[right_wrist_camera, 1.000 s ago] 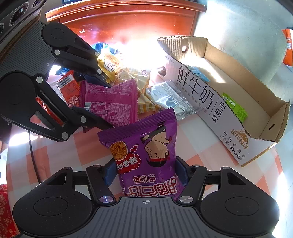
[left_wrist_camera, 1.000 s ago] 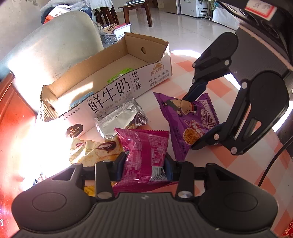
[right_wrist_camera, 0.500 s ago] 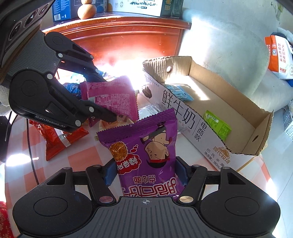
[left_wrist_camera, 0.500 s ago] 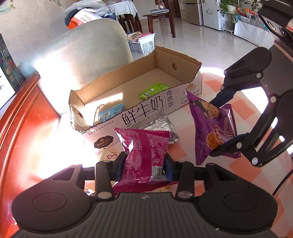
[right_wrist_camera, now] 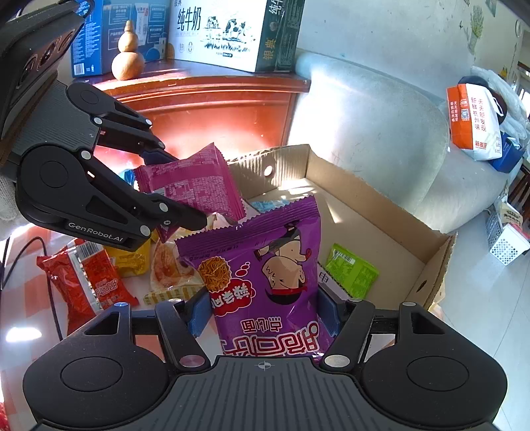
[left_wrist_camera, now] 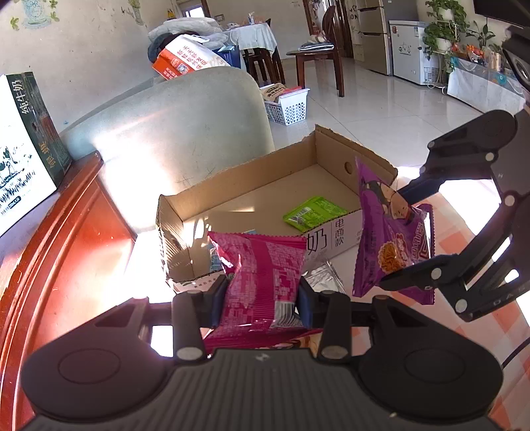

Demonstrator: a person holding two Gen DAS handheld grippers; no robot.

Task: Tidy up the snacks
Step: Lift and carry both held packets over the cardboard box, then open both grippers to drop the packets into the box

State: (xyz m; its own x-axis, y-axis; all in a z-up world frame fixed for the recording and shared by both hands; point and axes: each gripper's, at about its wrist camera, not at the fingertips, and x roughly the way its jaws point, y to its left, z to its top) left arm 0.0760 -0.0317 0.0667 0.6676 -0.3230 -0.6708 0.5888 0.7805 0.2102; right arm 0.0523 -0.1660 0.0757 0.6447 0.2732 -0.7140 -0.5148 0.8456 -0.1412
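My left gripper [left_wrist_camera: 261, 298] is shut on a magenta snack packet [left_wrist_camera: 261, 275] and holds it in the air near the left end of the open cardboard box [left_wrist_camera: 265, 185]. My right gripper [right_wrist_camera: 265, 308] is shut on a purple noodle snack bag [right_wrist_camera: 265, 272], held above the box's front wall. In the right wrist view the left gripper [right_wrist_camera: 179, 185] and its magenta packet [right_wrist_camera: 192, 185] hang over the box's near corner. A green packet [left_wrist_camera: 313, 212] and a blue packet [right_wrist_camera: 268, 204] lie inside the box [right_wrist_camera: 364, 212].
On the checked tablecloth [right_wrist_camera: 20, 265] lie a red packet [right_wrist_camera: 89, 281], yellow packets [right_wrist_camera: 132, 262] and a silver packet [left_wrist_camera: 323, 278]. A red wooden cabinet [left_wrist_camera: 66, 238] with milk cartons [right_wrist_camera: 228, 30] stands to the left. A grey chair back [left_wrist_camera: 179, 132] rises behind the box.
Both grippers have lifted their packets up off the table and toward the box. The pile of snacks now lies lower and farther below them.
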